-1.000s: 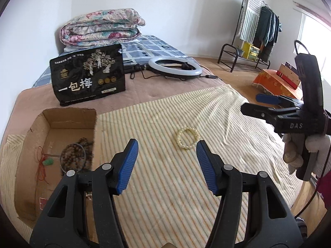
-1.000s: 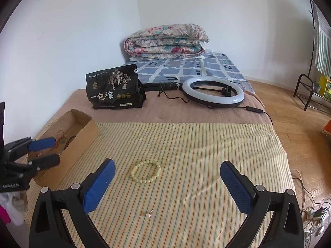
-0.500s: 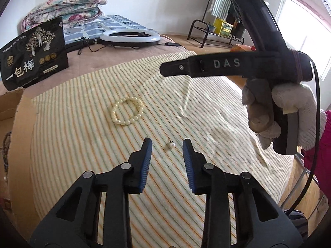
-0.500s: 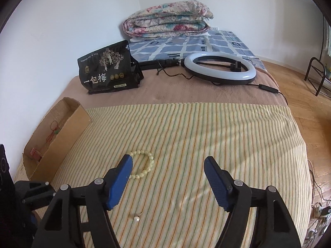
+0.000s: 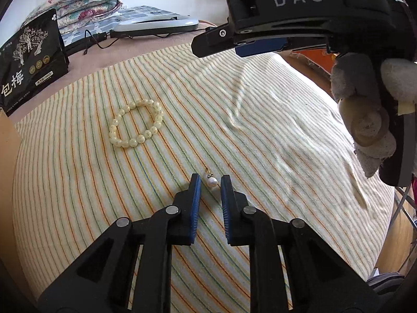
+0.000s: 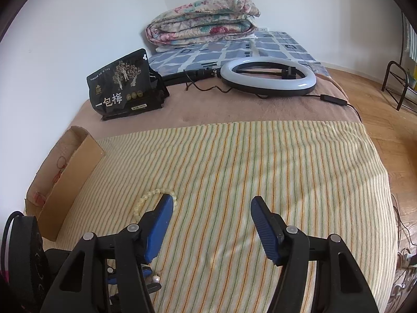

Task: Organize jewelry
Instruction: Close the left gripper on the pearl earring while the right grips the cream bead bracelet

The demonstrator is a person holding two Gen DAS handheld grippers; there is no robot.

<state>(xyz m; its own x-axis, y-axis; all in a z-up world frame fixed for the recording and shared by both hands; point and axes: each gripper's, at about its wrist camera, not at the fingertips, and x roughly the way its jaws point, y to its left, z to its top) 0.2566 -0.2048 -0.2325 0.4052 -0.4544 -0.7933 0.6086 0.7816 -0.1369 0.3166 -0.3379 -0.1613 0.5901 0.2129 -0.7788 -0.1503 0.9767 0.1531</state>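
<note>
The left gripper (image 5: pixel 210 180) was low over the striped cloth (image 5: pixel 260 120), its jaws narrowed around a pearl (image 5: pixel 212 181) lying between the tips, a slim gap showing on each side. The bracelet (image 5: pixel 136 126) lay apart, farther up the cloth. The right gripper (image 6: pixel 212 207) hovered above with jaws wide and nothing between them. A box (image 6: pixel 65 172) sat at the cloth's left edge.

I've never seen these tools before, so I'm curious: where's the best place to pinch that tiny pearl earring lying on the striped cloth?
Probably the round pearl itself, squeezed across its sides. The pearl earring lies flat, its thin hook pointing away, too fine to grip. The left gripper already straddles it, slightly open, coming low along the striped cloth.
</note>
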